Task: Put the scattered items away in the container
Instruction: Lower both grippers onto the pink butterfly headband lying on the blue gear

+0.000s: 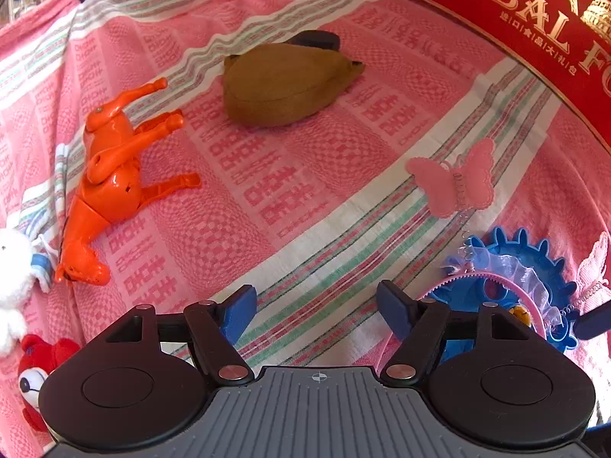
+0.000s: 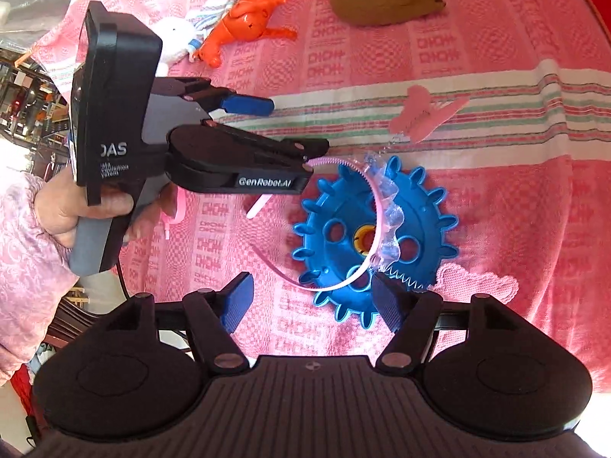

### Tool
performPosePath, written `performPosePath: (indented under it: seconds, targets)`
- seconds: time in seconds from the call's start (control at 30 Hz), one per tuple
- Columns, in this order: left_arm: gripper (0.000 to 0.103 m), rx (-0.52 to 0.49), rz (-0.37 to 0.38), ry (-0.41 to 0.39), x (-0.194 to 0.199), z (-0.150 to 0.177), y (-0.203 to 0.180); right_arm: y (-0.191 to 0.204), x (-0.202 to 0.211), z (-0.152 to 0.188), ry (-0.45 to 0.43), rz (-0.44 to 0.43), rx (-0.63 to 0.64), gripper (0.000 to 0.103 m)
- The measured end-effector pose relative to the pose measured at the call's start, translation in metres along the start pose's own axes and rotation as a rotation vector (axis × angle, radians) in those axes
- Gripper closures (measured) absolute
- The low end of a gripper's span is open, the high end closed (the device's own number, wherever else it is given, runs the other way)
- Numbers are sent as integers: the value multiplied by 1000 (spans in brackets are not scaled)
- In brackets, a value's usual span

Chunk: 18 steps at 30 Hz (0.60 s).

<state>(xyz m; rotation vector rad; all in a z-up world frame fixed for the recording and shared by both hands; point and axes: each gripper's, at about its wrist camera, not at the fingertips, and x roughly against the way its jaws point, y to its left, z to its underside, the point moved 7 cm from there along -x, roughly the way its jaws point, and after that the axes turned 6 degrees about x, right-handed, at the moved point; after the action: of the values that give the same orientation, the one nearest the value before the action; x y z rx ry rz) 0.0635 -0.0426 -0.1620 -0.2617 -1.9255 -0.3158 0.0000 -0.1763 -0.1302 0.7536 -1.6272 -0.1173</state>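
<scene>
left wrist view shows almost everything yet to be tidied: the orange toy horse (image 1: 114, 175) lies on its side on the pink cloth (image 1: 305, 198), the brown pouch (image 1: 286, 84) sits well beyond it, a pink butterfly clip (image 1: 454, 179) rests on the striped band, and a white plush (image 1: 11, 278) and red plush (image 1: 38, 374) lie at the left edge. the red box (image 1: 515, 30), probably the container, stands at the top right; its inside is out of view, so i cannot tell whether anything is in it already. judging by the spread, the work is at its start or early. the left gripper (image 1: 313, 305) hovers over bare cloth with its fingers wide and nothing between them. in the right wrist view the right gripper (image 2: 311, 301) has its fingers wide too, straddling the lower rim of the blue gear toy (image 2: 374, 240) and the pink headband (image 2: 336, 286) lying across it, but the pads do not look pressed on either. a hand (image 2: 76, 210) in a pink sleeve holds the other tool. readable writing: gold letters "global fo" cut off on the box, with small chinese characters below too fine to read; "genrobot.ai" on the left tool's arm and "das" on its housing; the cloth repeats a woven double-happiness motif.
</scene>
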Motion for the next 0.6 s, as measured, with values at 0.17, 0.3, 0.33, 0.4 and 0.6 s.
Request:
performPosePath:
  seconds: [0.17,0.3,0.33,0.4,0.6]
  targets:
    - [24,22,18,9,4,9,4,-14,-9,3,16,74,-30,32]
    - [21,15,49,10,10,20,-8,-36,-3,-9,-50,151,-66,31]
    - [21,12,53,10,12,23,-12,-40,-1,-12,-62,156,-73,31]
    - [21,10,56,10,13,26,-19,-48,1,-19,-92,179,-76,31]
    - [21,121,56,-2,23,26,-4,-58,8,-28,-146,199,-84,31]
